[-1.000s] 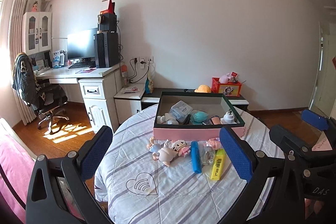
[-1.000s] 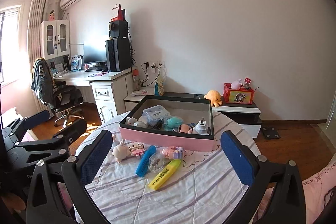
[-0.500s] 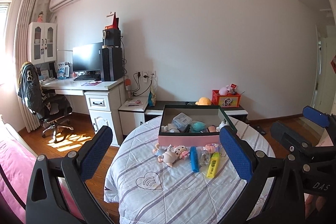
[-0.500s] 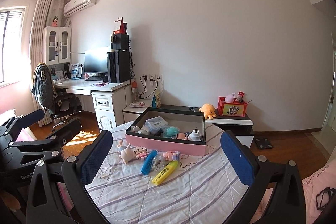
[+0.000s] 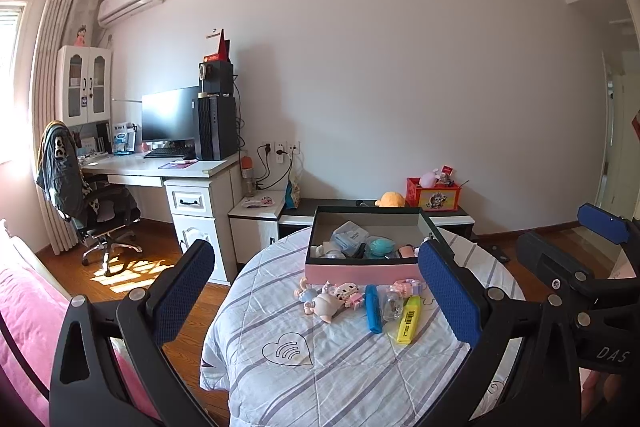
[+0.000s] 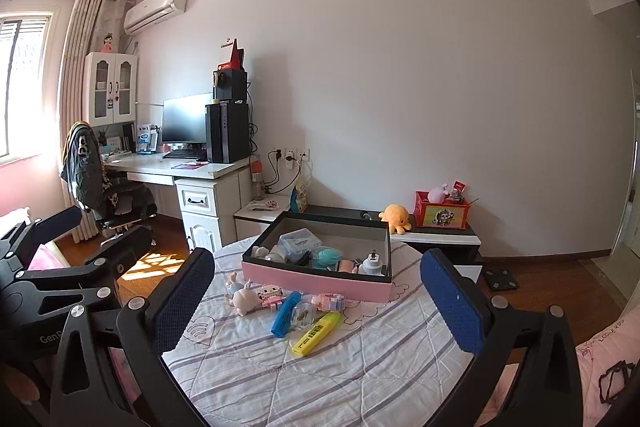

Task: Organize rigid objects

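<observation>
Both grippers hang back from the round desk [image 5: 304, 379], well short of anything to grasp. The left gripper [image 5: 316, 291] has its fingers [image 5: 182, 291] spread wide with nothing between them, and the right gripper [image 6: 318, 301] likewise stands open and empty; this reads as a survey stance before the first pick.

Ahead of the fingers, at the far side of the quilted cloth, sits the pink-sided box [image 6: 316, 277], already holding several small items, so it is probably the collecting place. Just in front of its near wall, closer to the fingers, the loose things lie in a cluster: a small doll figure [image 6: 240, 297], a block toy [image 6: 270, 297], a blue marker [image 6: 285, 314], a clear round case [image 6: 302, 315] and a yellow highlighter [image 6: 316, 333]. The highlighter lies nearest the right fingers and apart enough to be pinched across its width, a sensible first choice.
</observation>
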Demonstrator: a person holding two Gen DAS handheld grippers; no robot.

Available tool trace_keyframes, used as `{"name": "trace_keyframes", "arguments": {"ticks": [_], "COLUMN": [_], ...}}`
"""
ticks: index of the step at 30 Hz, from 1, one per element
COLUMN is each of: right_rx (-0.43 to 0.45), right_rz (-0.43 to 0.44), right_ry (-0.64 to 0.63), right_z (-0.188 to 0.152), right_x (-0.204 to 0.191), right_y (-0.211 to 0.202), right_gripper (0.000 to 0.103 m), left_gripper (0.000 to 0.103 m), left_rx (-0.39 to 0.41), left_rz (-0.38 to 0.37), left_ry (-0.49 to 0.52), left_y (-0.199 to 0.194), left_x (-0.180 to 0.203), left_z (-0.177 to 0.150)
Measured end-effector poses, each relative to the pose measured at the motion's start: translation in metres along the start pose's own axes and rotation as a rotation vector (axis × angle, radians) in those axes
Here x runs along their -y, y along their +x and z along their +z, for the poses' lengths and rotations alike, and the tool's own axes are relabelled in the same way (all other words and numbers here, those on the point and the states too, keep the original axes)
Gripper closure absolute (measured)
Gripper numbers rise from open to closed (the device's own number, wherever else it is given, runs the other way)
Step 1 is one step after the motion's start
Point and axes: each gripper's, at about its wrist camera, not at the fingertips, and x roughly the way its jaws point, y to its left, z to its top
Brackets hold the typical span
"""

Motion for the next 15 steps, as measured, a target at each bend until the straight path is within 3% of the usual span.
{"name": "trace_keyframes", "arguments": {"ticks": [7,15], "right_rx": [-0.059,-0.231], "right_rz": [-0.001,0.012], "right_ry": [0.012,0.050], "right_z": [-0.014,-0.055], "right_x": [0.006,0.019], "right_y": [0.026,0.088], "right_gripper": [0.000,0.000], "left_gripper": [0.000,0.000], "left_rx": [-0.074,-0.287], "left_rz": [-0.015,-0.061], "left_ry": [0.011,0.000], "left_y": [0.031,0.102], "left_x": [0.005,0.008], "left_z": [-0.015,-0.062]}}
